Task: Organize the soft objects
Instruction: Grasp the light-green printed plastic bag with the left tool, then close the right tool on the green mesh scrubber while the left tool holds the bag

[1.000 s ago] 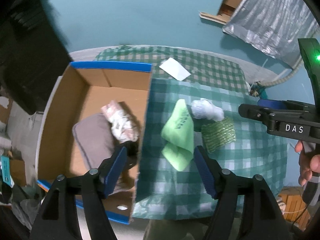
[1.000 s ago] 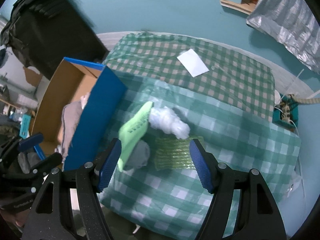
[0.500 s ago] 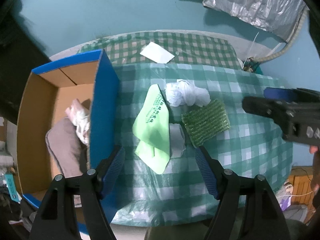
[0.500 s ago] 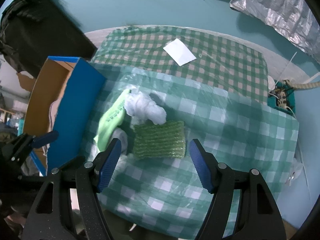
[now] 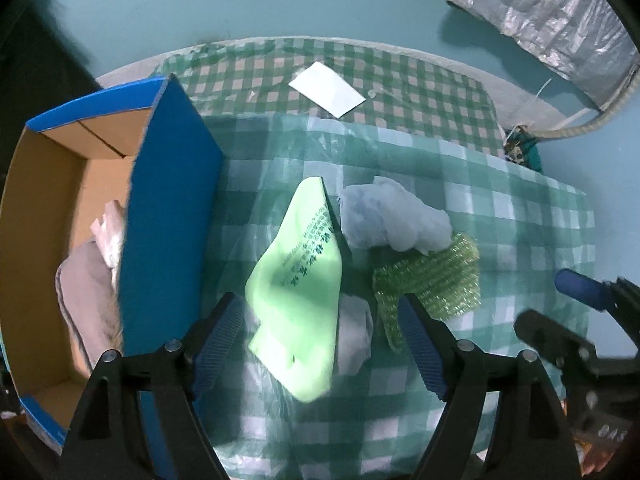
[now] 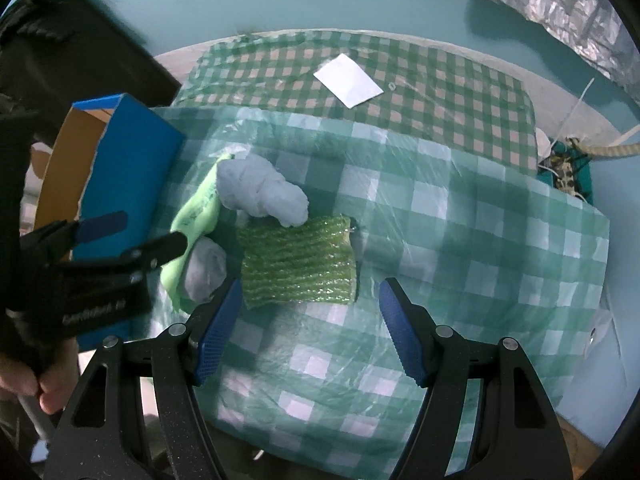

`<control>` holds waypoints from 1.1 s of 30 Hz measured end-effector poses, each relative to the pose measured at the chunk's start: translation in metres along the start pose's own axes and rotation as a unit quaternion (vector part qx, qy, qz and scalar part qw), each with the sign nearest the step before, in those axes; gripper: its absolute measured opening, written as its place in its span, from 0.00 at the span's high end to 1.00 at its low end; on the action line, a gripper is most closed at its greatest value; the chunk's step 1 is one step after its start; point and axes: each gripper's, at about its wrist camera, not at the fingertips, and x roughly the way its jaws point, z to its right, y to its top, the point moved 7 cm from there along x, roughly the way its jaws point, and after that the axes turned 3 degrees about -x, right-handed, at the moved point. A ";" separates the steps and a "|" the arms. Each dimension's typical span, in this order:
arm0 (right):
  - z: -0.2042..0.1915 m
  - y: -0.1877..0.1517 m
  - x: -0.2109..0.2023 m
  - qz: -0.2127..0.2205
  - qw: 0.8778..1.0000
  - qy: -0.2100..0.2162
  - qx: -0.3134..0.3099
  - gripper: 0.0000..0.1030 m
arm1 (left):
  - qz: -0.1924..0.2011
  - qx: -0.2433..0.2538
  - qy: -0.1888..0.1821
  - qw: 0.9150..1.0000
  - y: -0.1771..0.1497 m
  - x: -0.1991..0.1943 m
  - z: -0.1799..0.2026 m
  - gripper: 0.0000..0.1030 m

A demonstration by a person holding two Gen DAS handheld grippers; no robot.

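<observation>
Left gripper [image 5: 320, 344], jaws opening and empty, hangs over the green bag [image 5: 298, 280]; right gripper [image 6: 310, 330], wide and empty, over the mesh [image 6: 298, 266]. Best straddle each, pinch mid-fold, then lift clear toward the box [image 5: 168, 208] beside them.

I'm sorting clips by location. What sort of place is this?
Probably a home room or storeroom: a table under a checked plastic tablecloth, a cardboard box of soft things beside it, and a silvery sheet lying on the floor.

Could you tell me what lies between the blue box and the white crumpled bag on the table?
The light green bag lies there, between the blue box and the white crumpled bag; the left wrist view shows it.
</observation>
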 end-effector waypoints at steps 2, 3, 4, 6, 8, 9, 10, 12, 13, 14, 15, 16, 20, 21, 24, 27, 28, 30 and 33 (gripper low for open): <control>0.003 -0.001 0.005 -0.005 1.000 0.000 0.001 0.30 | -0.007 0.003 0.008 1.000 0.004 0.009 0.001 0.21; 0.004 -0.001 0.008 -0.008 1.000 -0.001 0.001 0.30 | -0.009 0.006 0.012 1.000 0.005 0.012 0.002 0.21; 0.004 -0.001 0.011 -0.011 1.000 -0.002 0.001 0.30 | -0.012 0.009 0.017 1.000 0.006 0.017 0.002 0.21; 0.006 -0.002 0.018 -0.018 1.000 -0.003 0.002 0.30 | -0.021 0.017 0.030 0.999 0.007 0.025 0.004 0.21; 0.007 -0.003 0.022 -0.023 1.000 -0.002 0.005 0.30 | -0.024 0.022 0.034 0.999 0.007 0.031 0.005 0.21; 0.008 -0.004 0.024 -0.025 1.000 -0.001 0.007 0.30 | -0.025 0.024 0.037 0.999 0.008 0.033 0.005 0.21; 0.008 -0.004 0.026 -0.027 1.000 0.001 0.009 0.30 | -0.027 0.025 0.041 0.998 0.009 0.036 0.005 0.21; 0.009 -0.004 0.029 -0.030 1.000 0.001 0.011 0.30 | -0.035 0.023 0.046 0.998 0.010 0.043 0.004 0.21; 0.009 -0.003 0.030 -0.031 0.999 0.001 0.012 0.30 | -0.039 0.022 0.046 0.998 0.011 0.046 0.003 0.21; 0.008 -0.002 0.032 -0.032 0.999 0.001 0.013 0.30 | -0.043 0.019 0.045 0.998 0.011 0.049 0.002 0.21; 0.008 -0.002 0.032 -0.033 0.999 0.002 0.013 0.30 | -0.048 0.016 0.044 0.998 0.012 0.052 0.001 0.21; 0.008 -0.001 0.033 -0.033 0.999 0.002 0.013 0.30 | -0.051 0.013 0.043 0.998 0.012 0.054 -0.001 0.21; 0.005 0.002 0.037 -0.036 0.999 0.004 0.011 0.30 | -0.068 -0.009 0.031 0.997 0.011 0.061 -0.011 0.30; 0.004 0.003 0.038 -0.037 0.999 0.004 0.009 0.30 | -0.073 -0.016 0.027 0.997 0.010 0.063 -0.014 0.36; 0.001 0.004 0.043 -0.041 0.999 0.004 0.003 0.30 | -0.086 -0.026 0.025 0.996 0.006 0.068 -0.021 0.55; -0.002 0.003 0.050 -0.048 0.999 0.003 0.000 0.30 | -0.093 -0.024 0.022 0.995 0.002 0.069 -0.022 0.77; -0.002 0.002 0.052 -0.050 0.999 0.002 -0.001 0.30 | -0.093 -0.022 0.023 0.995 0.002 0.069 -0.022 0.81; -0.003 0.001 0.056 -0.054 0.999 0.001 -0.004 0.30 | -0.090 -0.017 0.025 0.996 0.001 0.068 -0.023 0.89; -0.005 -0.001 0.065 -0.060 0.998 -0.003 -0.011 0.30 | -0.088 -0.014 0.009 0.996 -0.001 0.063 -0.022 0.91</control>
